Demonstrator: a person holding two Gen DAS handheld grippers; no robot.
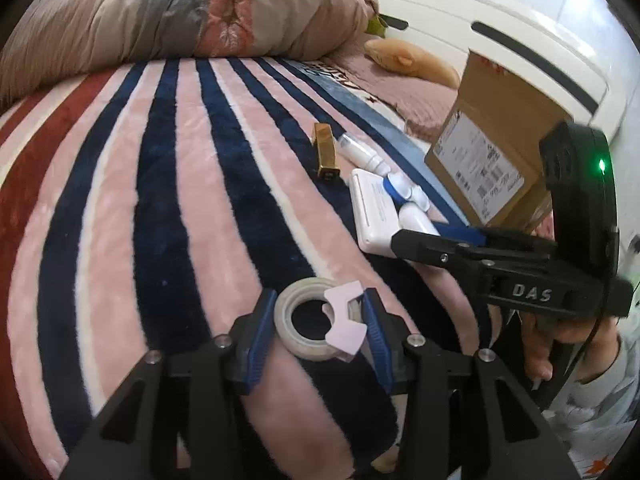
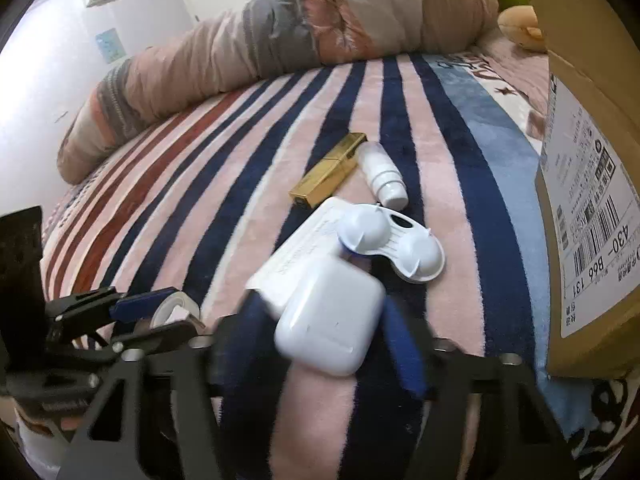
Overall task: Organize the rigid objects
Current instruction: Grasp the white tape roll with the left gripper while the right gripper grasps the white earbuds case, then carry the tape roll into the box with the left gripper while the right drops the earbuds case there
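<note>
A roll of clear tape (image 1: pixel 288 320) with a white paper tab lies on the striped blanket (image 1: pixel 160 200). My left gripper (image 1: pixel 320 332) is shut on it, a blue pad against each side. In the right wrist view the same roll (image 2: pixel 176 304) shows at the lower left in the left gripper (image 2: pixel 160 312). A white earbud case (image 2: pixel 328 316) sits between the blue pads of my right gripper (image 2: pixel 328 332), which is shut on it; the picture is blurred there. Just behind it lie a flat white box (image 2: pixel 296 248), a white lens case (image 2: pixel 392 244), a small white bottle (image 2: pixel 384 176) and a gold box (image 2: pixel 332 168).
A cardboard box (image 1: pixel 480 120) with a shipping label stands on the bed to the right of the objects. A rolled quilt (image 1: pixel 180 12) lies across the far side, a plush toy (image 1: pixel 412 60) beside it. A hand (image 1: pixel 560 340) holds the right gripper (image 1: pixel 416 228).
</note>
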